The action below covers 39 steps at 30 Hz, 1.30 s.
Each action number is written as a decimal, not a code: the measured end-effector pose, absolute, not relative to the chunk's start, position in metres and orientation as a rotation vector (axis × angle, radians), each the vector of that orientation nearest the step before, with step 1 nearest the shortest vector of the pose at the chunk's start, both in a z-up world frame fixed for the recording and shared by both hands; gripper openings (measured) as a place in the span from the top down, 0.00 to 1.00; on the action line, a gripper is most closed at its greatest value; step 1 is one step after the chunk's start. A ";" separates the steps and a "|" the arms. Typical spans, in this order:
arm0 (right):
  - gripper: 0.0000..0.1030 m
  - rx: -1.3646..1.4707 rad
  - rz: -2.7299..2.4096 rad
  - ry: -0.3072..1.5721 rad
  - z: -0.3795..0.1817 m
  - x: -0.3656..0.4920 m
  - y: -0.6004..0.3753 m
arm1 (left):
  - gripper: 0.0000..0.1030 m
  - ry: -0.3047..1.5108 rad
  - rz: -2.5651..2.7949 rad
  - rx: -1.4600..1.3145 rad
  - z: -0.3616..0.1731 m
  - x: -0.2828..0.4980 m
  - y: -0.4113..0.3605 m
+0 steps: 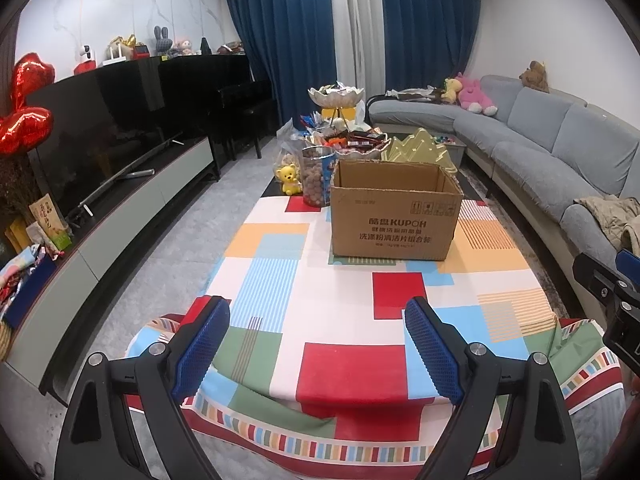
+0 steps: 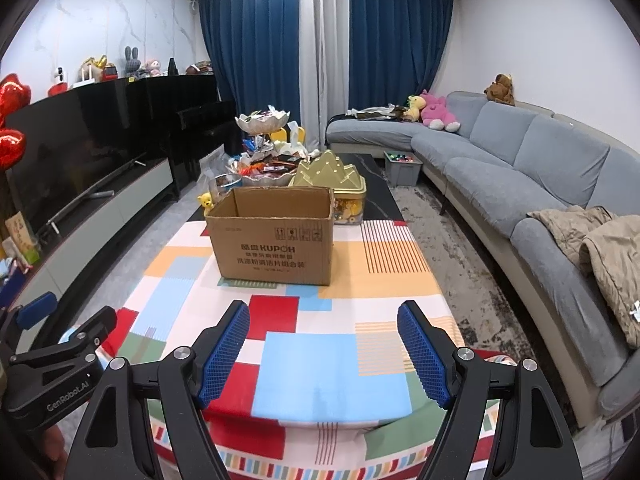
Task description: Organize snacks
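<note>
Left gripper (image 1: 316, 346) and right gripper (image 2: 323, 350): jaws wide apart, empty, above the counter's (image 2: 304, 344) near edge; cardboard box (image 2: 272, 236) stands mid-counter, snacks (image 2: 264, 168) behind.

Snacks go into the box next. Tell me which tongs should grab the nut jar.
Left tongs, probably. The jar stands off the box's left corner, on their side; both tongs are open and empty.

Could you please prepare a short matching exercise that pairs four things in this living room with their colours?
Things:
1. cardboard box
2. bear figurine
3. mountain-shaped tin
4. heart balloon

Colours:
A. gold
B. red
C. brown
D. yellow

Pairs: 1-C, 2-D, 3-A, 4-B
</note>
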State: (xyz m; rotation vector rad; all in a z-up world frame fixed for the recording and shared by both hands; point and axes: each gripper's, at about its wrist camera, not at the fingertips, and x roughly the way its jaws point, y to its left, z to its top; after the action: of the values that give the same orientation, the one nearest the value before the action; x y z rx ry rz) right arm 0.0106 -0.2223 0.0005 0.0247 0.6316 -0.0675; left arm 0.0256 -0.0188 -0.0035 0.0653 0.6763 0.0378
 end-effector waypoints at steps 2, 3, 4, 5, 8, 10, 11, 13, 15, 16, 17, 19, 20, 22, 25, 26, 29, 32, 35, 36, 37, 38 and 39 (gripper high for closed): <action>0.25 0.024 -0.067 0.631 0.000 0.011 -0.223 | 0.13 0.675 0.039 0.065 -0.003 0.025 -0.019; 0.25 0.025 -0.066 0.630 0.000 0.011 -0.223 | 0.13 0.675 0.039 0.065 -0.003 0.025 -0.019; 0.25 0.025 -0.066 0.629 0.001 0.010 -0.223 | 0.13 0.674 0.039 0.064 -0.003 0.025 -0.019; 0.25 0.025 -0.066 0.628 0.002 0.009 -0.223 | 0.13 0.674 0.038 0.064 -0.003 0.025 -0.018; 0.25 0.028 -0.069 0.627 0.004 0.008 -0.224 | 0.13 0.670 0.038 0.066 -0.002 0.024 -0.018; 0.25 0.031 -0.069 0.628 0.005 0.008 -0.225 | 0.13 0.668 0.038 0.068 -0.001 0.023 -0.019; 0.25 0.033 -0.070 0.628 0.006 0.008 -0.225 | 0.13 0.668 0.038 0.068 -0.001 0.024 -0.019; 0.25 0.031 -0.069 0.627 0.006 0.008 -0.225 | 0.13 0.666 0.039 0.068 -0.001 0.023 -0.019; 0.25 0.031 -0.069 0.627 0.006 0.008 -0.226 | 0.13 0.663 0.039 0.065 0.000 0.024 -0.019; 0.25 0.032 -0.069 0.627 0.005 0.008 -0.225 | 0.13 0.663 0.039 0.066 0.000 0.023 -0.019; 0.25 0.031 -0.068 0.627 0.006 0.007 -0.226 | 0.13 0.664 0.039 0.066 0.000 0.023 -0.019; 0.25 0.031 -0.071 0.626 0.005 0.008 -0.225 | 0.13 0.663 0.039 0.064 0.000 0.023 -0.019; 0.25 0.031 -0.070 0.626 0.006 0.008 -0.225 | 0.13 0.663 0.038 0.065 0.001 0.023 -0.020; 0.25 0.031 -0.069 0.623 0.008 0.007 -0.225 | 0.13 0.661 0.037 0.065 0.001 0.023 -0.019; 0.25 0.031 -0.070 0.624 0.008 0.007 -0.225 | 0.13 0.660 0.036 0.062 0.000 0.023 -0.019; 0.25 0.032 -0.070 0.624 0.008 0.007 -0.225 | 0.13 0.660 0.036 0.063 0.000 0.023 -0.019; 0.25 0.032 -0.070 0.623 0.008 0.007 -0.225 | 0.13 0.661 0.035 0.065 0.000 0.023 -0.019; 0.25 0.034 -0.070 0.625 0.008 0.007 -0.225 | 0.13 0.662 0.035 0.065 0.000 0.023 -0.018; 0.25 0.035 -0.071 0.624 0.011 0.007 -0.226 | 0.13 0.661 0.036 0.064 -0.001 0.023 -0.019; 0.25 0.034 -0.070 0.623 0.010 0.007 -0.226 | 0.13 0.661 0.036 0.064 -0.001 0.023 -0.019; 0.25 0.033 -0.070 0.624 0.010 0.007 -0.226 | 0.13 0.661 0.036 0.063 -0.001 0.023 -0.019; 0.25 0.034 -0.070 0.624 0.010 0.007 -0.226 | 0.13 0.661 0.037 0.063 0.000 0.023 -0.019; 0.25 0.034 -0.071 0.624 0.010 0.007 -0.226 | 0.13 0.661 0.037 0.063 0.000 0.023 -0.019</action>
State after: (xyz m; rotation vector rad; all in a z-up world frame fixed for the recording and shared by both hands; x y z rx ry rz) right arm 0.0068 -0.2258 0.0100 0.0343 0.6242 -0.0707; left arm 0.0229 -0.0187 -0.0003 0.0634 0.6610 0.0366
